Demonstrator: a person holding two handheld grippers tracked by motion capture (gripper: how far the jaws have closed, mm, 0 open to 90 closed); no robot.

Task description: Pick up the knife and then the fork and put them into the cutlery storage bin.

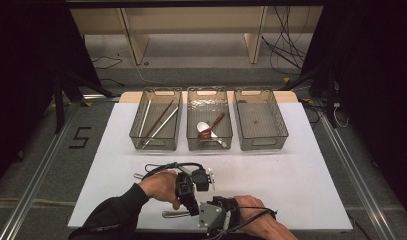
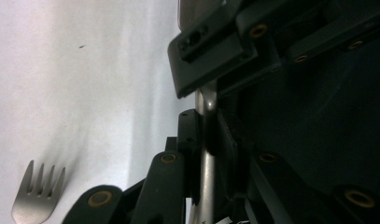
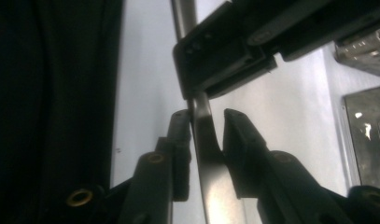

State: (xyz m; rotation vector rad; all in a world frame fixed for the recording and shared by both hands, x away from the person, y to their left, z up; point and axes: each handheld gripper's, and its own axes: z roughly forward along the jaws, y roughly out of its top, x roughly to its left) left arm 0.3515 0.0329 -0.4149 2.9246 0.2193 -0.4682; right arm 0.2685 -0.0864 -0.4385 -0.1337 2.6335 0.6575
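From the high view, a white, matte bench point(image 1: 291, 165) carries three clear, ribbed plastic bins in a row at its far side. The left bin point(image 1: 156, 120) holds long, thin chopsticks, pale and dark brown; the middle bin point(image 1: 209, 119) holds a white spoon, a reddish-brown spoon and a metal piece; the right bin point(image 1: 260, 120) looks bare inside. Near the front edge, the left tongs point(image 1: 191, 197) and the right tongs point(image 1: 207, 212), both black with trailing cables, meet over a slim metal utensil point(image 1: 172, 214) lying on the bench.

In the left gripper view, the left tongs point(image 2: 207, 135) are closed narrowly on a smooth, brushed-steel handle point(image 2: 205, 177) that runs upward between the jaws. The other tongs' black housing, studded with brass-coloured rivets, crowds in above. A four-tined steel fork point(image 2: 38, 198) lies apart on the white surface at lower left.

In the right gripper view, the right tongs point(image 3: 206, 126) stand narrowly parted around the same flat, gently curved metal handle point(image 3: 208, 163); one jaw touches it, the other sits just beside it. A clear bin's corner point(image 3: 365, 135) shows at the right edge.
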